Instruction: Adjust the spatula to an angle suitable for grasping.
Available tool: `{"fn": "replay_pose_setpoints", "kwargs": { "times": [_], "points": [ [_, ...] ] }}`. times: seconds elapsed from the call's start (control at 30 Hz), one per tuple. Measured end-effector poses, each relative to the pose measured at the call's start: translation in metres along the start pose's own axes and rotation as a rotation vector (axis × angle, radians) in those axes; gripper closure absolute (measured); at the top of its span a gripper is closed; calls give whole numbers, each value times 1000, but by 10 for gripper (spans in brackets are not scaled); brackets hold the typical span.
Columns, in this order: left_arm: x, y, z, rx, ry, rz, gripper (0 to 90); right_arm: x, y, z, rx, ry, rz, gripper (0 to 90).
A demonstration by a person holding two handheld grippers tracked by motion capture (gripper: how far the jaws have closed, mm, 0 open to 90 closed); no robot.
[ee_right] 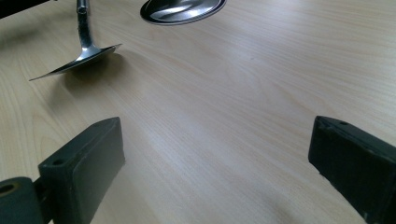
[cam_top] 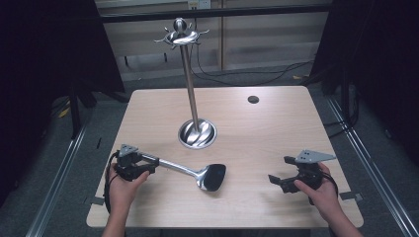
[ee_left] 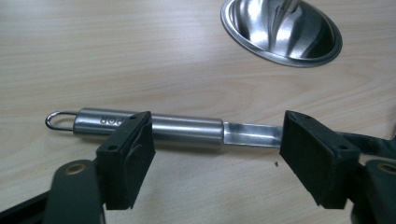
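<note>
A steel ladle lies flat on the wooden table, its bowl toward the middle and its handle toward my left gripper. In the left gripper view the ladle's handle runs crosswise just beyond the tips of the left gripper. Its jaws stand wide apart and neither pad presses on the handle. My right gripper rests low over the table's right front. It is open with bare wood between its jaws. The ladle's bowl lies off to its far left.
A tall steel utensil stand rises from a round dished base at the table's middle, with small hooks around its top. A dark round hole sits in the table's back right. The base lies beyond the ladle's handle.
</note>
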State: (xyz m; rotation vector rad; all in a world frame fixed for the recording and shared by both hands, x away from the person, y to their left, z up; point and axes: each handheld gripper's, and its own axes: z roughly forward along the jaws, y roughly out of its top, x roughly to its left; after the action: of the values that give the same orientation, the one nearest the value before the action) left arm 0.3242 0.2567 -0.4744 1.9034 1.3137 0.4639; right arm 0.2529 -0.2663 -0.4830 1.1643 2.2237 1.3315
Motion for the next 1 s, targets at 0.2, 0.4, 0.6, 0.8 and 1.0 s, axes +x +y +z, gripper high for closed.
{"fn": "replay_pose_setpoints", "kwargs": {
  "times": [0.2,0.4,0.6,0.8,1.0],
  "points": [
    [1,-2,-1,11,15,6,390,-1,1,-3,-8,-3,1,34],
    [7,-2,-3,57,59,-22,778,0,2,-4,-12,-4,4,34],
    [13,-2,2,80,104,-67,893,0,0,-6,-11,-8,3,34],
    [17,-3,11,112,125,-77,900,-1,-2,-11,-14,-19,7,33],
    [17,0,23,114,127,-108,898,-1,-7,-19,-16,-35,15,34]
  ]
}}
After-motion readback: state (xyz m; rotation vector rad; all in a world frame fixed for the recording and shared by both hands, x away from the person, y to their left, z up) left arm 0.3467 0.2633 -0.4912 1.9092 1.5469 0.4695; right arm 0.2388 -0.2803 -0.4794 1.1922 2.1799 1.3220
